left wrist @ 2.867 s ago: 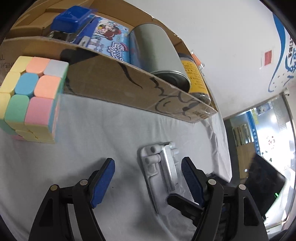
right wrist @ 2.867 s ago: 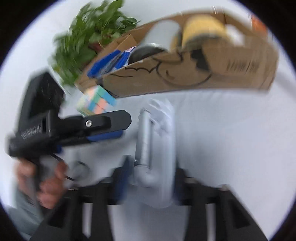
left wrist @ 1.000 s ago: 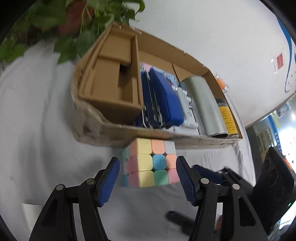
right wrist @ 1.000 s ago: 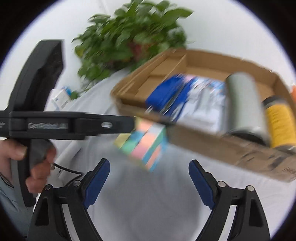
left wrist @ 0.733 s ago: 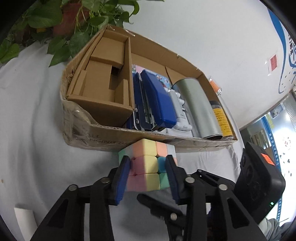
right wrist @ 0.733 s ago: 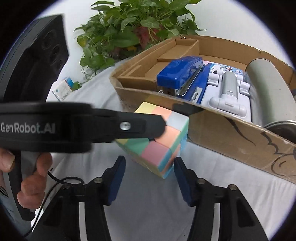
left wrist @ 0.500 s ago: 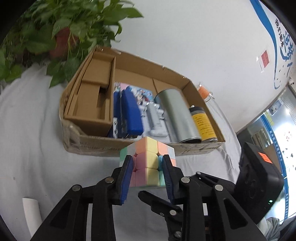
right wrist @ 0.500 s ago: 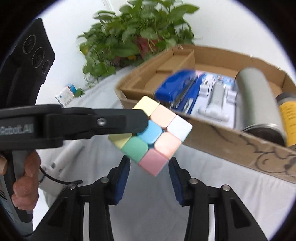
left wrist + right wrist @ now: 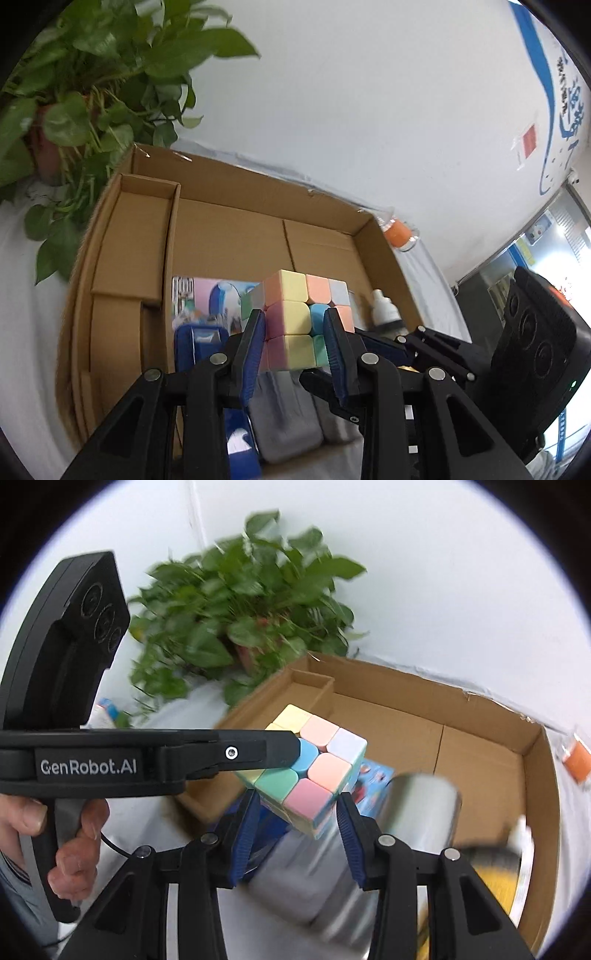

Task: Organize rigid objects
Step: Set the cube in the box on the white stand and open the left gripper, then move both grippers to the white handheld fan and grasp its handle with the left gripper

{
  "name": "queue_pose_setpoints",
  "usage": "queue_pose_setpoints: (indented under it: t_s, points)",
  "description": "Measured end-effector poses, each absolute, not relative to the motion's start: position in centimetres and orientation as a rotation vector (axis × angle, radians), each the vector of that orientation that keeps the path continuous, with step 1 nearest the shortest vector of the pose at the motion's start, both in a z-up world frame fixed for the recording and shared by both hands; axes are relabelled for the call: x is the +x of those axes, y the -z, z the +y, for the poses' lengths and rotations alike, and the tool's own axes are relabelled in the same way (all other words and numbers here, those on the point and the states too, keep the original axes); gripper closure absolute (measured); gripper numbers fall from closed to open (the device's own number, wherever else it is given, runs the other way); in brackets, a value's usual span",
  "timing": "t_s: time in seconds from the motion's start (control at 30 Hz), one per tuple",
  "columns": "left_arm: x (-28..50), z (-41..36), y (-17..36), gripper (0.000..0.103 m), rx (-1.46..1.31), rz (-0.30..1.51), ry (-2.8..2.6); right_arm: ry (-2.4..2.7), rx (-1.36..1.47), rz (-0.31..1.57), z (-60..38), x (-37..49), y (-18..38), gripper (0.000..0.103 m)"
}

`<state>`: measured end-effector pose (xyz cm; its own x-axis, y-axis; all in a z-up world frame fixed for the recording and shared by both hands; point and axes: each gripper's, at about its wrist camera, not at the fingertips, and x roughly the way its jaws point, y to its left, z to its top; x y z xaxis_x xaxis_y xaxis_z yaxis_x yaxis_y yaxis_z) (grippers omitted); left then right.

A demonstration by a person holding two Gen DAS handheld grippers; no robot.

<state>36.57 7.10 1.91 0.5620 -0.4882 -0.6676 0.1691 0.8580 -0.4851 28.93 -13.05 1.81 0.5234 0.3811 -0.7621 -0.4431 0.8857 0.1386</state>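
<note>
The pastel puzzle cube (image 9: pixel 300 320) hangs in the air above the open cardboard box (image 9: pixel 236 229), clamped from two directions at once; the left gripper (image 9: pixel 295 343) presses its blue pads (image 9: pixel 254 350) against two opposite faces, its jaws drawn in tight on the cube, and in the right wrist view the same gripper reaches in from the left as a long black finger (image 9: pixel 236 752) lying over the cube's upper face; the right gripper (image 9: pixel 295 830) comes at the cube (image 9: pixel 314 768) from below, its two blue pads (image 9: pixel 244 834) flanking the lower corner, and they appear to bear on the cube's sides, though the contact itself is partly hidden by the cube's edge; both grippers have just been closing, with the cube between the jaws of each; a hand (image 9: pixel 62 845) wraps the handle of the left gripper at the left of that view; beneath the cube the box holds a blue stapler (image 9: pixel 201 347), a colourful printed packet (image 9: pixel 207 299), a grey moulded part (image 9: pixel 284 413) and a small white bottle (image 9: pixel 384 312); in the right wrist view a silver can (image 9: pixel 421 805) lies beside the cube, blurred, with a yellow-labelled can (image 9: pixel 495 878) further right; a cardboard divider (image 9: pixel 140 229) walls off the box's left section; the box sits on a white cloth (image 9: pixel 26 369); a leafy potted plant (image 9: pixel 85 92) stands just behind its left corner, and a small jar with an orange band (image 9: pixel 399 232) stands just outside its far right corner, against the white wall (image 9: pixel 369 92).
</note>
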Motion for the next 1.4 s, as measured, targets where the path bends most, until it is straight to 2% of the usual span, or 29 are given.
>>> queue_pose_setpoints:
  t_s: [0.2,0.43,0.5,0.73,0.77,0.8,0.83,0.9,0.93,1.0,1.13,1.2,1.33,1.4]
  points:
    - [41.0,7.6,2.7,0.074,-0.470,1.021,0.394,-0.513,-0.078,1.026,-13.6,33.6,1.5,0.061]
    - [41.7,6.6,2.9,0.074,-0.433,1.027,0.391,-0.498,-0.096,1.051,-13.8,34.0,1.6,0.060]
    - [41.7,6.1,3.3,0.069,-0.423,1.048,0.405,-0.483,-0.099,1.067,-13.7,34.1,1.6,0.060]
    - [38.8,5.6,2.0,0.068,-0.365,1.036,0.406,-0.466,-0.076,1.109,-13.8,32.6,1.2,0.057]
    - [37.5,5.7,0.8,0.064,-0.326,0.999,0.381,-0.443,-0.082,1.098,-13.8,32.0,0.7,0.056]
    - [35.6,5.8,-0.7,0.056,-0.281,0.940,0.356,-0.425,-0.095,1.082,-13.8,31.3,0.3,0.049]
    - [33.0,6.2,-2.8,0.049,-0.232,0.860,0.332,-0.406,-0.110,1.060,-13.8,30.5,-0.2,0.036]
    - [28.0,7.6,-6.3,0.008,-0.187,0.734,0.295,-0.344,-0.153,0.982,-13.8,27.2,-1.9,0.021]
    - [26.0,8.3,-7.4,0.000,-0.179,0.692,0.285,-0.315,-0.164,0.941,-13.6,25.6,-2.6,0.021]
    - [20.5,10.0,-10.1,0.000,-0.135,0.598,0.247,-0.329,-0.163,0.872,-12.6,21.0,-3.9,0.019]
    - [12.1,13.3,-11.6,0.000,0.009,0.604,0.024,-0.442,-0.137,0.862,-9.3,13.3,-2.9,0.019]
    - [9.0,15.6,-10.0,0.000,0.012,0.659,-0.049,-0.558,-0.126,0.908,-6.6,9.7,-0.9,0.019]
    - [5.1,21.1,-3.1,0.001,-0.171,0.842,-0.068,-0.711,-0.086,0.973,-1.6,5.0,1.7,0.019]
    - [4.1,23.2,1.4,0.012,-0.290,0.929,-0.057,-0.753,-0.063,1.002,0.7,3.6,2.6,0.019]
